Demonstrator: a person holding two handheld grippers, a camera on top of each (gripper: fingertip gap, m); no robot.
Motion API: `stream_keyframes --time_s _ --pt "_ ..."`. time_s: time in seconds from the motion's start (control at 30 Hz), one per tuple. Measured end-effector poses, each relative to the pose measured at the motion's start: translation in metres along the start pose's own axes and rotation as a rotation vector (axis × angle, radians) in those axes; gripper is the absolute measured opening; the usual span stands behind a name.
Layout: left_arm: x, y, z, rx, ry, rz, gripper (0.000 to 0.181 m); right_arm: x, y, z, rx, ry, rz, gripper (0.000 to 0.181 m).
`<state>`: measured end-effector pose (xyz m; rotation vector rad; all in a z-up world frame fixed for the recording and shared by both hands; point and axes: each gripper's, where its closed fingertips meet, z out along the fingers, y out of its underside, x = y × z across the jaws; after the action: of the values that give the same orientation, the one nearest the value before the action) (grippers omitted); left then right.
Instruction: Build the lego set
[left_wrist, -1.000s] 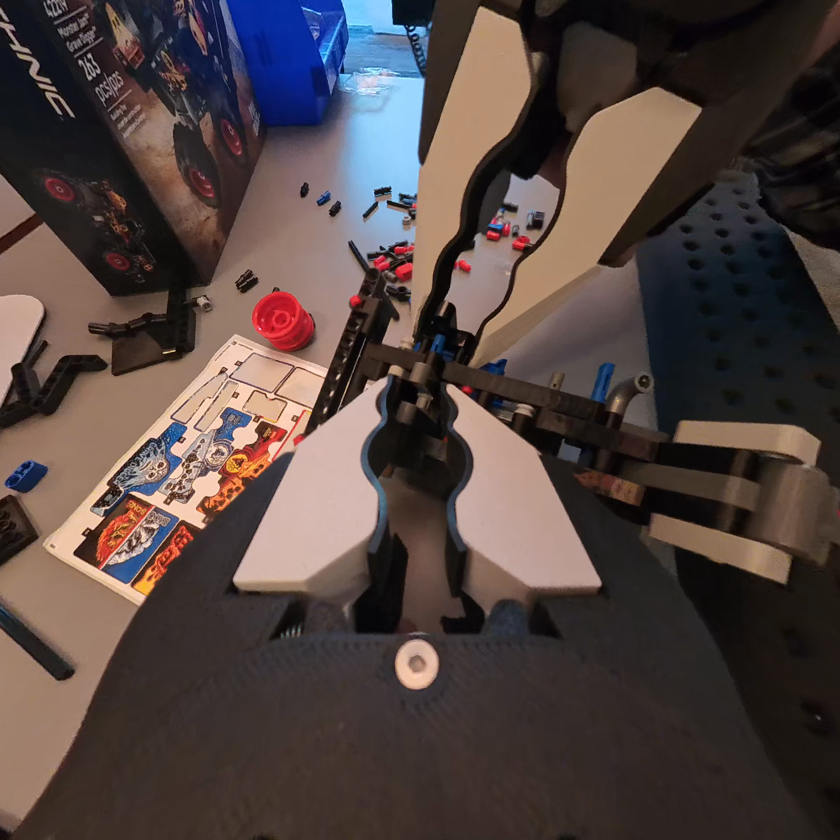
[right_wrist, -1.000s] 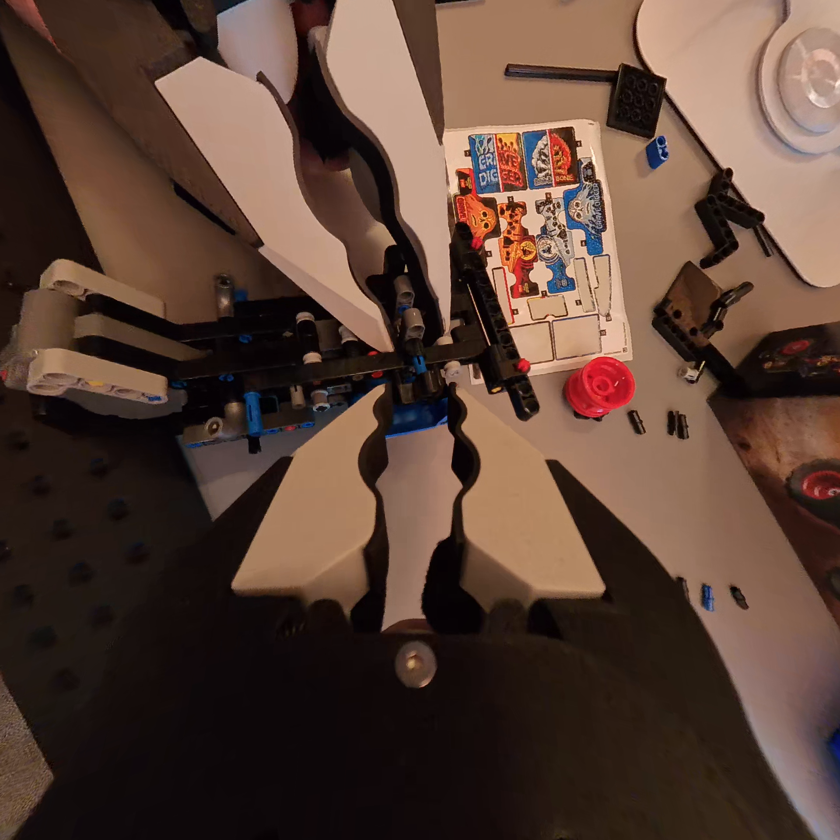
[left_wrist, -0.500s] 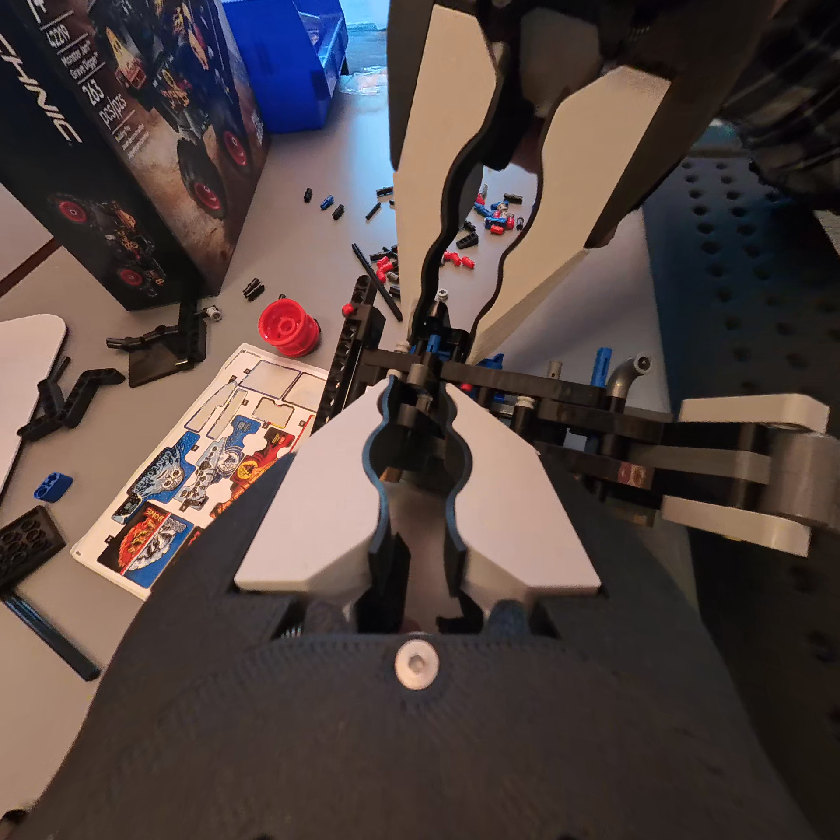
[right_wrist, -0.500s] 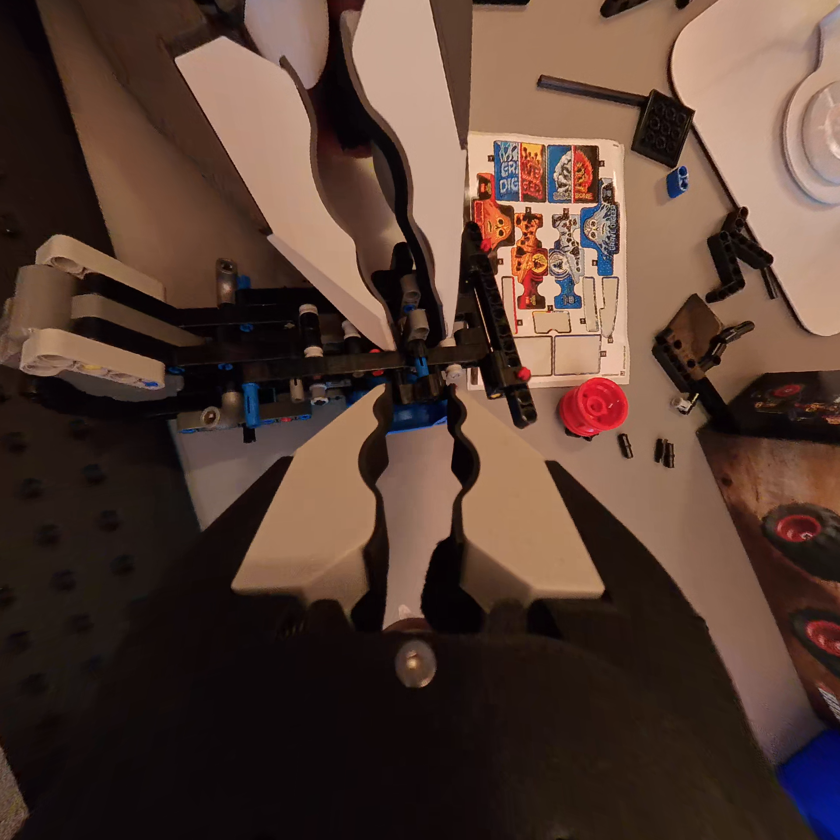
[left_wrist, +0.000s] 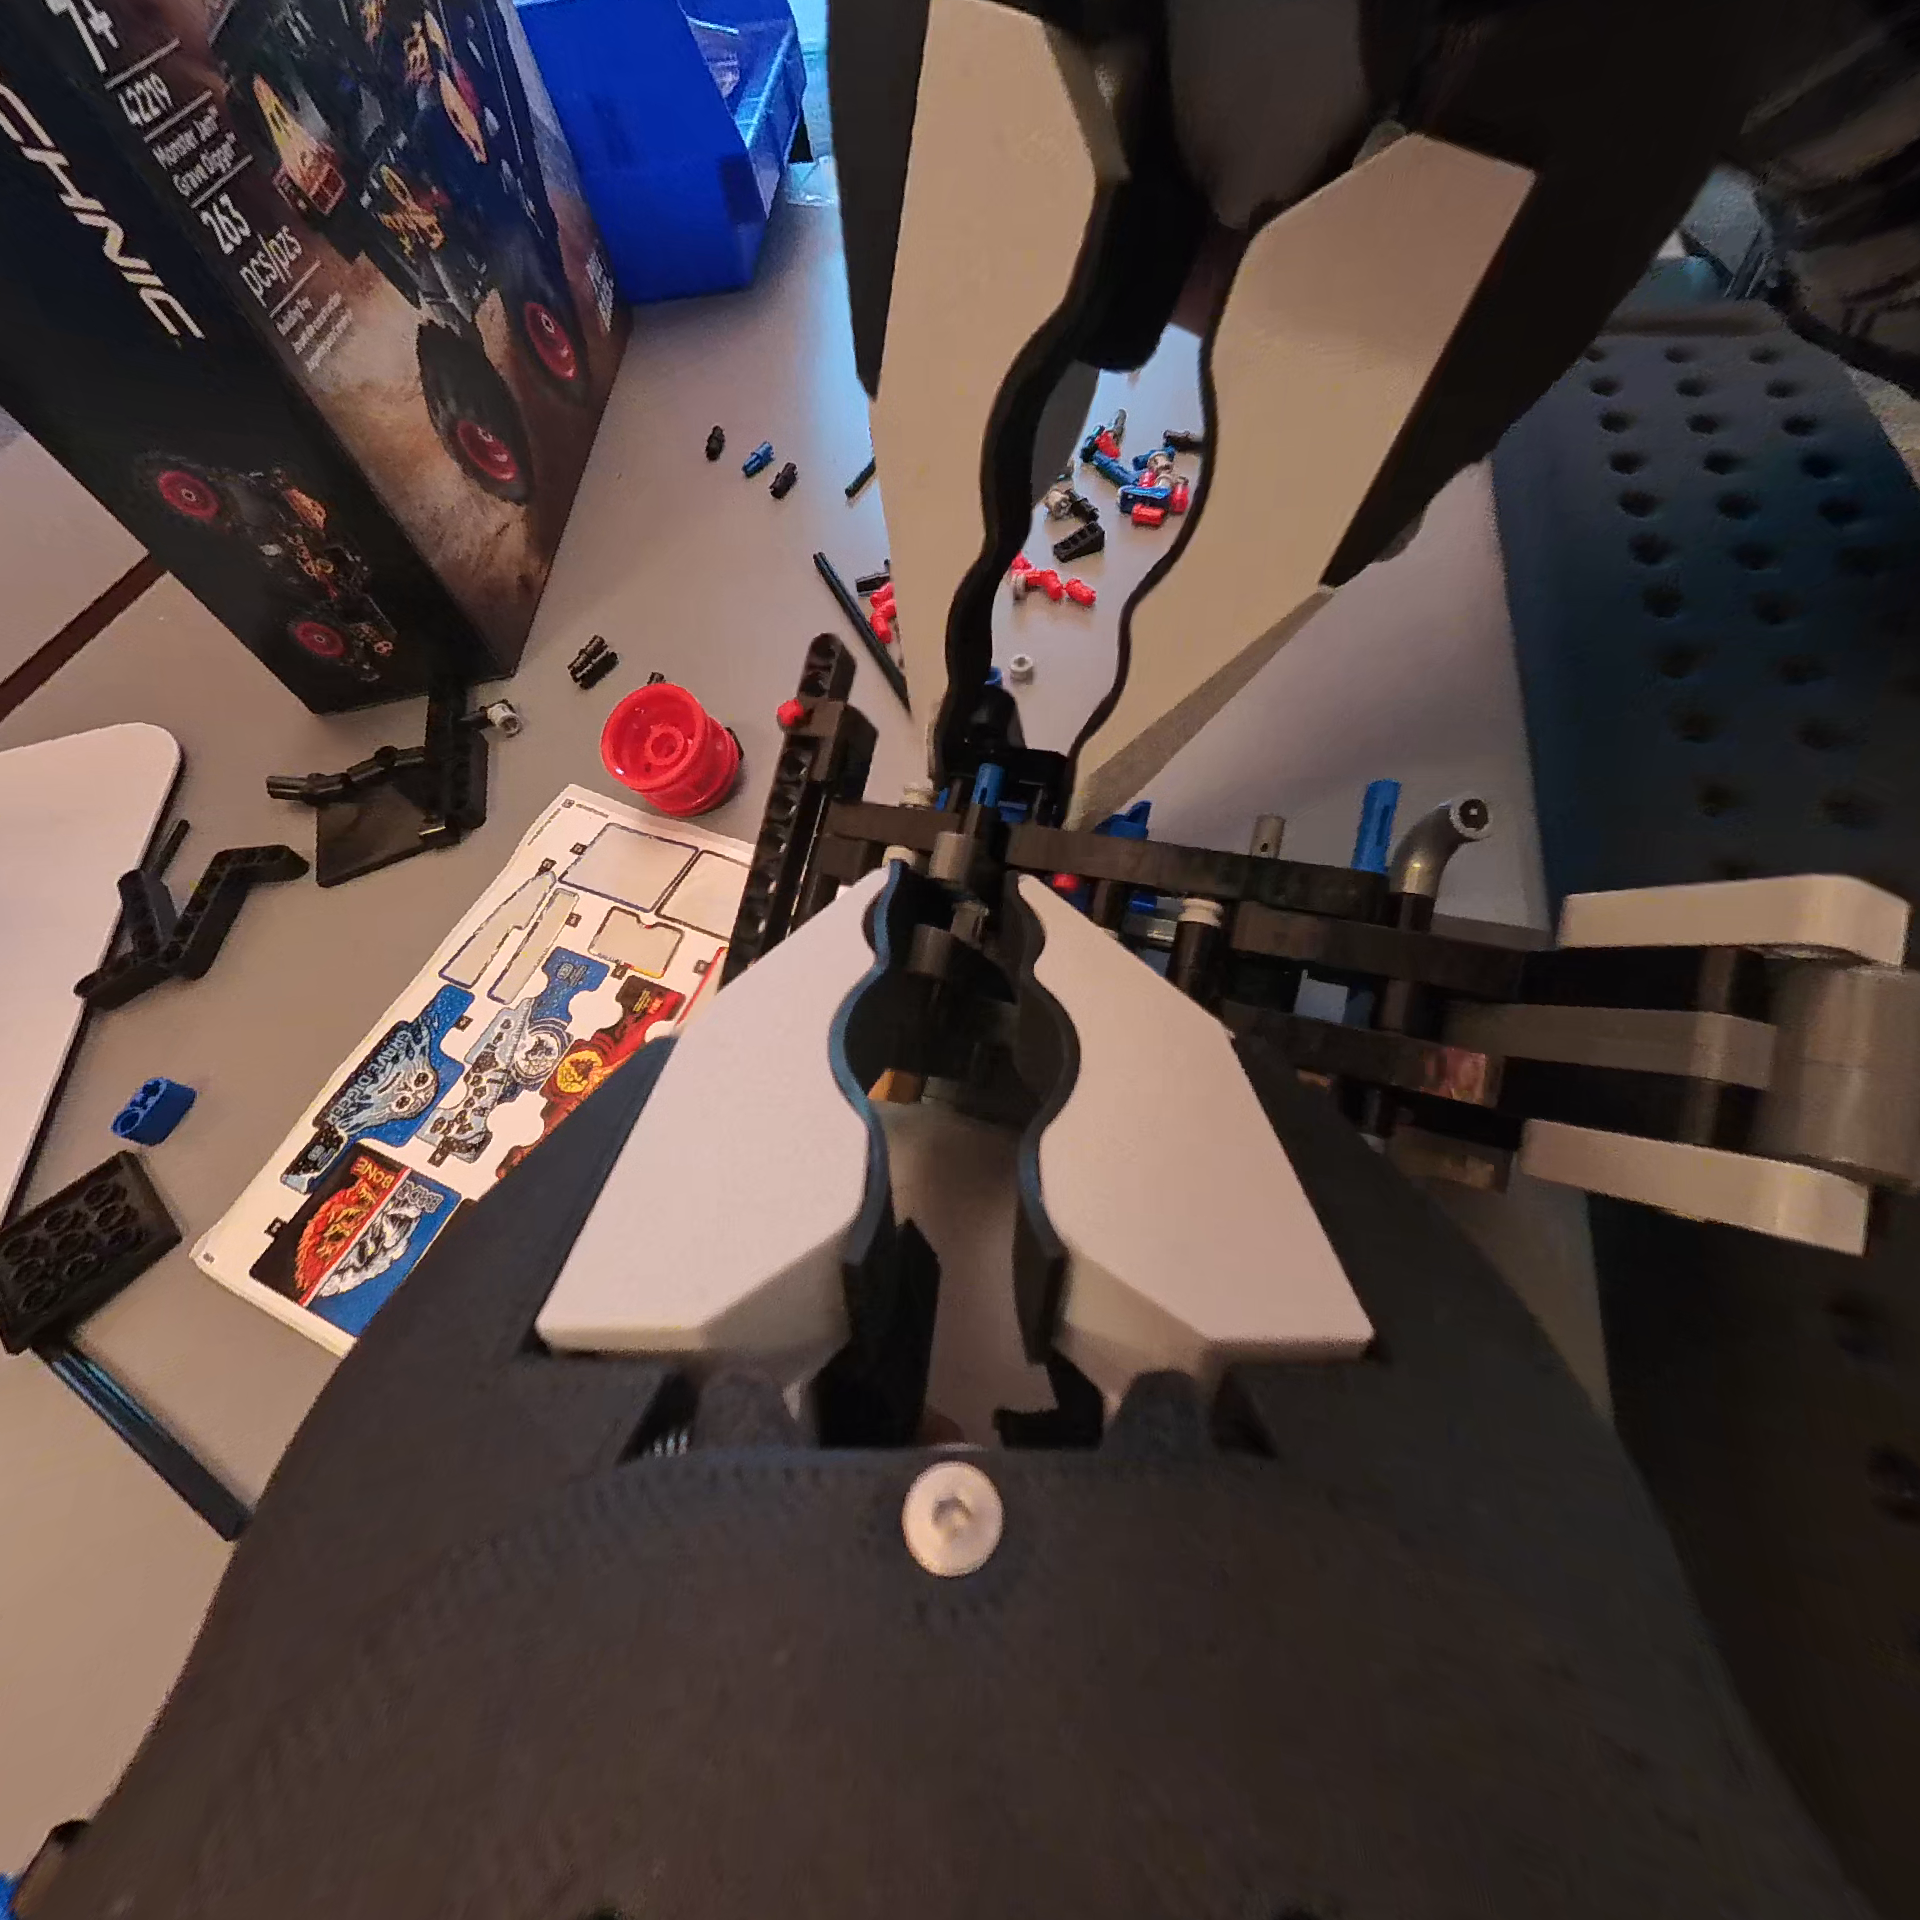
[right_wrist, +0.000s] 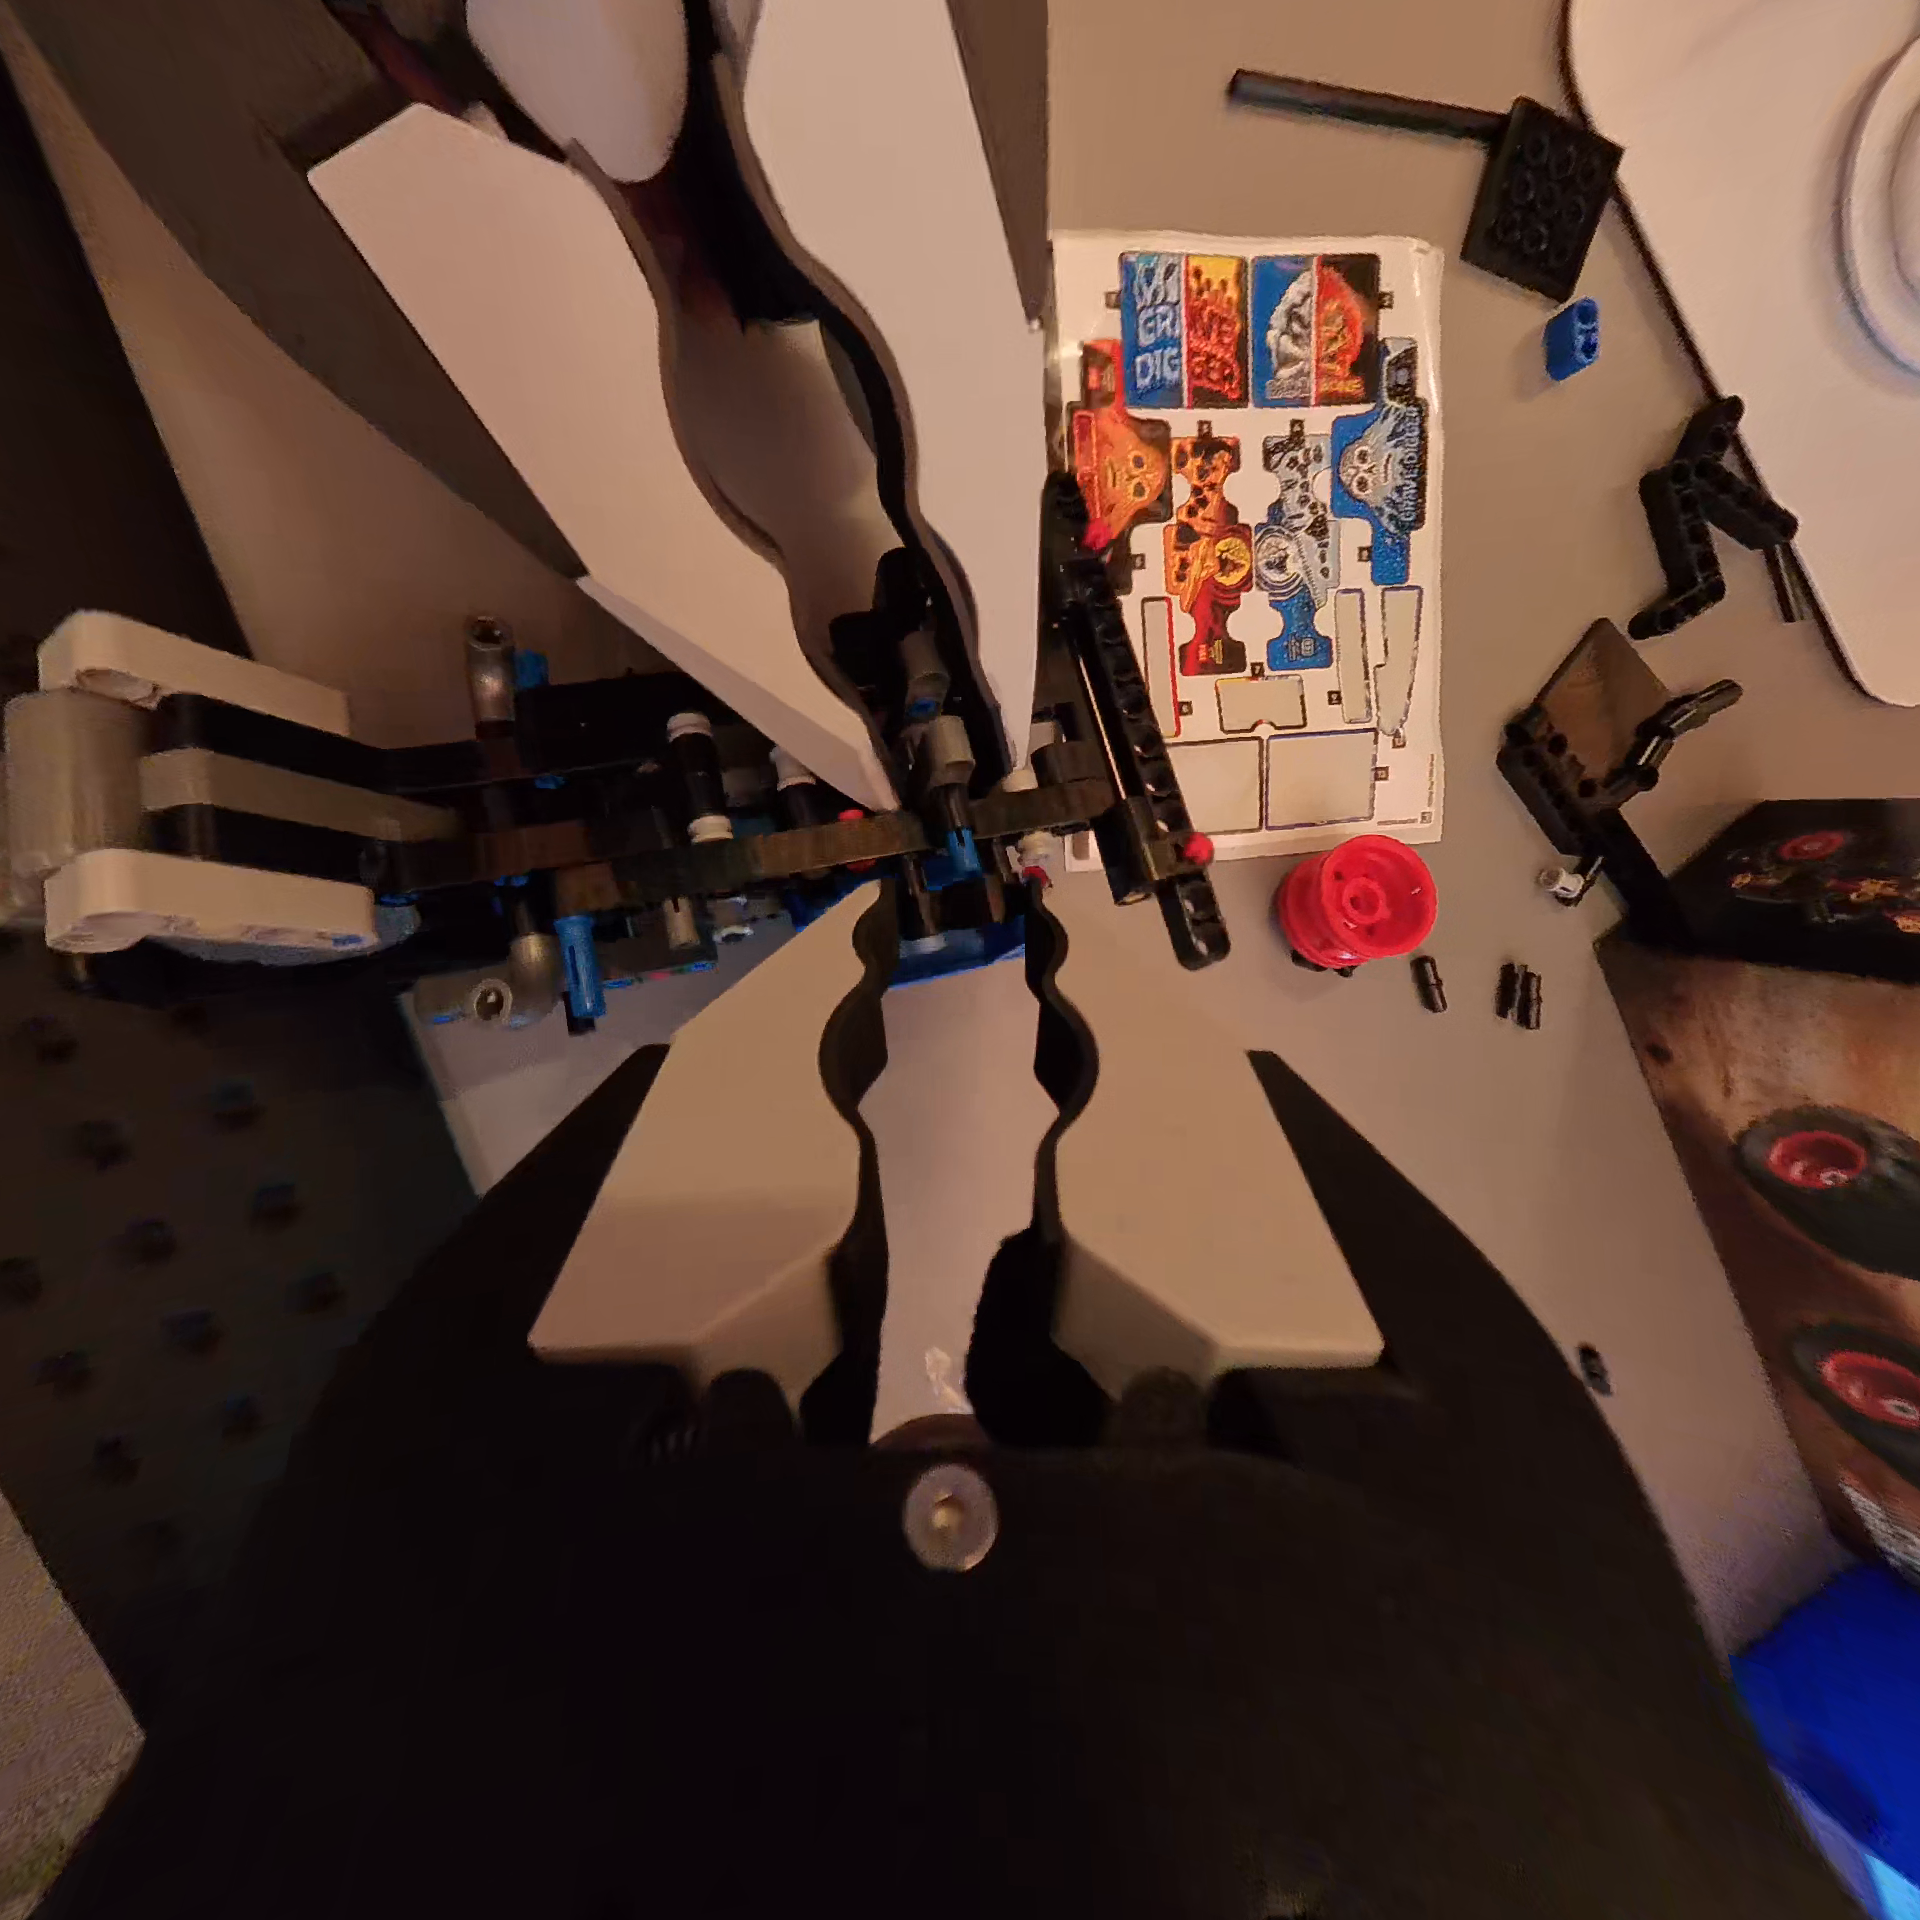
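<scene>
The half-built black lego chassis (left_wrist: 1195, 862) with blue and grey pins hangs above the table, its far end clamped in a white and grey holder (left_wrist: 1610, 1049). My left gripper (left_wrist: 956, 883) is shut on the chassis's middle from below in its own view. My right gripper (left_wrist: 1003, 753) comes in from the top and is shut on the same spot from the other side. In the right wrist view the right gripper (right_wrist: 951, 909) grips the chassis (right_wrist: 623, 842) at a blue part, opposite the left gripper (right_wrist: 956, 758). A long black beam (right_wrist: 1132, 727) sticks out of the chassis.
On the grey table lie a sticker sheet (left_wrist: 499, 1039), a red wheel hub (left_wrist: 670, 748), black pieces (left_wrist: 395, 790), a blue connector (left_wrist: 154, 1103) and small loose pins (left_wrist: 1122, 488). The set's box (left_wrist: 291, 312) and a blue bin (left_wrist: 665, 135) stand behind. A perforated dark mat (left_wrist: 1714, 571) is beside the holder. From the right gripper's tips to the red wheel hub (left_wrist: 670, 748) is close to 9 cm. It is also in sight in the right wrist view (right_wrist: 1353, 892).
Both grippers keep their hold on the chassis. Both views have shifted a little over the table, and the left gripper's fingers stand more upright in the right wrist view.
</scene>
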<state>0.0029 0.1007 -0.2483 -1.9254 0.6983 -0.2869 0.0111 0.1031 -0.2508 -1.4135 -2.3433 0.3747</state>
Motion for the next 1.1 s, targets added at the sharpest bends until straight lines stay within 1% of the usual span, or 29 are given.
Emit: stream_keyframes --time_s 0.07,0.17,0.33,0.47,0.73,0.83,0.97,1.1 --pt "0.0011 -0.0003 0.0004 0.003 0.01 -0.004 0.015 0.0001 -0.0019 -0.0002 0.061 0.011 0.006 0.022" --pt "0.0017 -0.0004 0.0008 0.002 0.007 -0.002 0.015 0.0001 -0.0009 0.0002 0.143 -0.007 0.064 0.024" --pt "0.0025 -0.0009 0.0014 0.004 0.012 -0.003 0.015 -0.0011 0.0005 -0.0007 0.23 -0.01 0.127 0.022" --pt "0.003 -0.0012 0.0013 0.004 0.014 -0.006 0.015 -0.0017 0.0002 -0.0025 0.247 0.014 0.169 0.022" --pt "0.0039 -0.0016 0.0021 0.003 0.014 -0.006 0.015 -0.002 0.0014 -0.003 0.208 0.067 0.231 0.021" --pt "0.0039 -0.0015 0.0023 0.003 0.015 -0.004 0.015 -0.0024 0.0016 -0.0025 0.235 0.032 0.245 0.021" --pt "0.0042 -0.0015 0.0024 0.004 0.015 -0.001 0.015 -0.004 0.0017 -0.0015 0.28 -0.058 0.253 0.022" --pt "0.0046 -0.0015 0.0027 0.004 0.018 0.001 0.015 -0.0047 0.0018 -0.0032 0.309 -0.12 0.229 0.022"
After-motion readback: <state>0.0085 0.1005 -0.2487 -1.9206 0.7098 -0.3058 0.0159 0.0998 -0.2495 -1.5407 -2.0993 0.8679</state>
